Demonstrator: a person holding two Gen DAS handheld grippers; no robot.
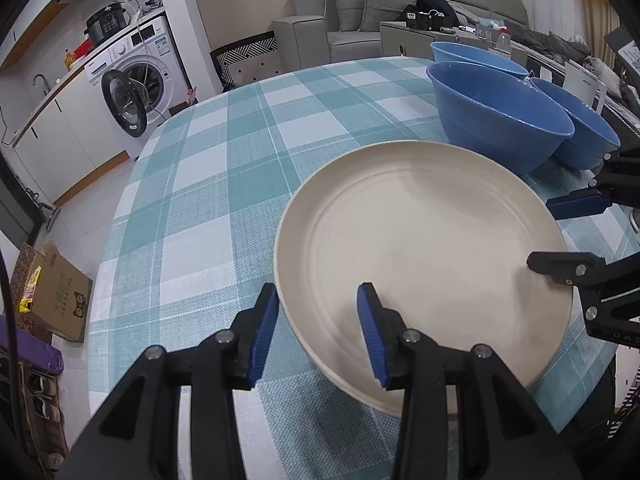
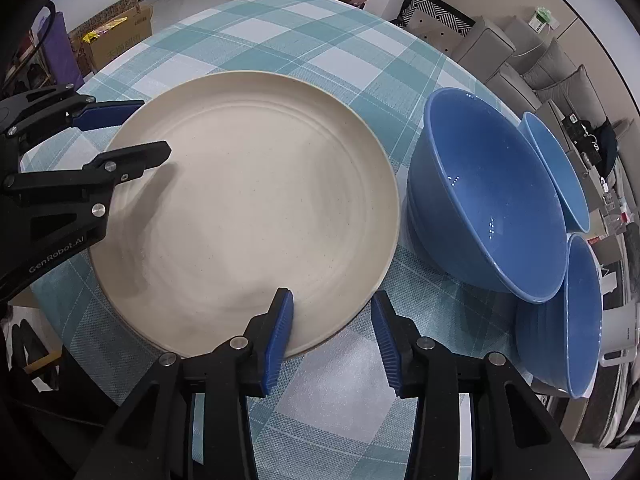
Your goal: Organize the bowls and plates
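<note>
A large cream plate [image 1: 424, 240] [image 2: 248, 200] lies on the teal checked tablecloth [image 1: 224, 184]. My left gripper [image 1: 318, 296] straddles its near-left rim, one blue pad outside and one over the plate, open, neither pressing. On the opposite rim my right gripper [image 2: 332, 300] straddles the edge the same way, open. Each gripper also shows in the other's view: the right gripper [image 1: 548, 232] and the left gripper [image 2: 154, 128]. Three blue bowls stand just beyond the plate: a big bowl [image 1: 500, 120] [image 2: 480, 184], a second bowl [image 1: 476, 56] [image 2: 556, 172] and a third bowl [image 1: 580, 120] [image 2: 572, 312].
The round table's edge [image 1: 120, 216] drops off to the left, with a cardboard box [image 1: 60, 292] on the floor below. A washing machine [image 1: 136, 80] with its door open and a grey sofa [image 1: 360, 12] stand beyond the table. The checked cloth stretches bare behind the plate.
</note>
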